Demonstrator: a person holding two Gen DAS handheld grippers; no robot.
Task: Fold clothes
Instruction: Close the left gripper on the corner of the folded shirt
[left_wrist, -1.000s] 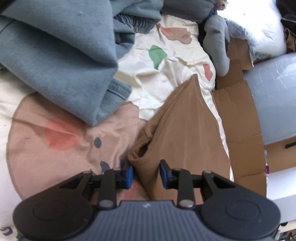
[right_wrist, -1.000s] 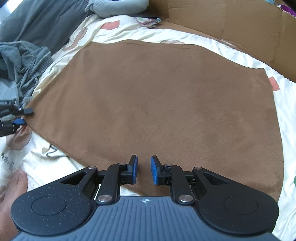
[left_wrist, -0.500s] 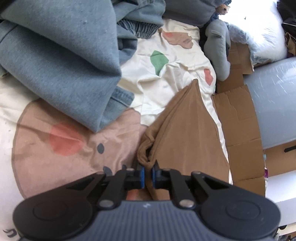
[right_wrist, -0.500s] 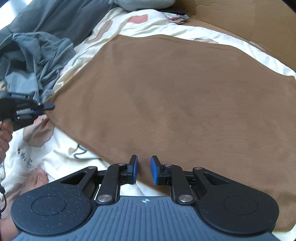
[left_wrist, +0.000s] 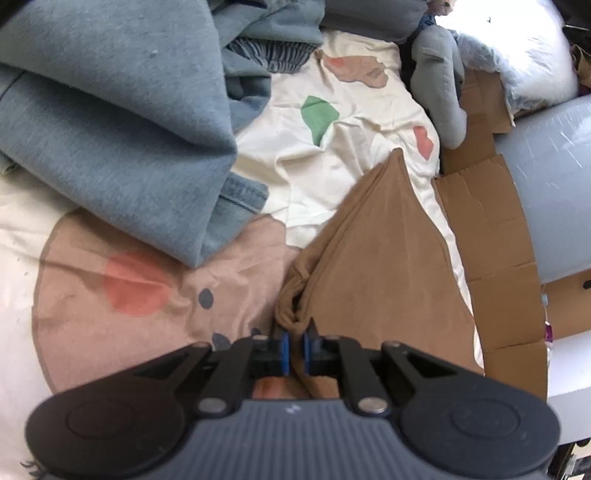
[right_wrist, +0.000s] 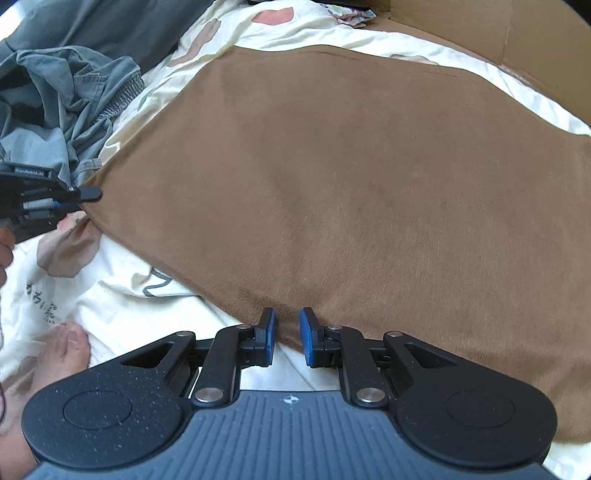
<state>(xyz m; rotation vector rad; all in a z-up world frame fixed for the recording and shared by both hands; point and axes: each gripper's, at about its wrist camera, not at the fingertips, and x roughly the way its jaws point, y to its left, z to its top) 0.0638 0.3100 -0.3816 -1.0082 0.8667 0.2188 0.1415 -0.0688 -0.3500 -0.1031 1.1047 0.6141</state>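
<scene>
A brown garment (right_wrist: 351, 177) lies spread flat on a cream patterned bedsheet (right_wrist: 122, 295). In the left wrist view its left corner (left_wrist: 295, 295) is bunched up, and my left gripper (left_wrist: 294, 332) is shut on that bunched edge. The right wrist view shows the same left gripper (right_wrist: 79, 195) at the cloth's far left corner. My right gripper (right_wrist: 287, 321) hovers at the garment's near edge, slightly open. The hem runs under the gap between its blue pads (right_wrist: 271, 325), and the pads do not press on it.
A heap of blue-grey clothes (left_wrist: 110, 129) lies on the sheet just left of the brown corner. A crumpled grey-green garment (right_wrist: 55, 92) sits beyond the left gripper. Cardboard (left_wrist: 487, 240) lines the bed's far side. A person's bare foot (right_wrist: 62, 350) rests at lower left.
The left jaws have closed onto the brown garment's bunched corner. The right gripper has come in closer to the garment's near edge, with its jaws unchanged.
</scene>
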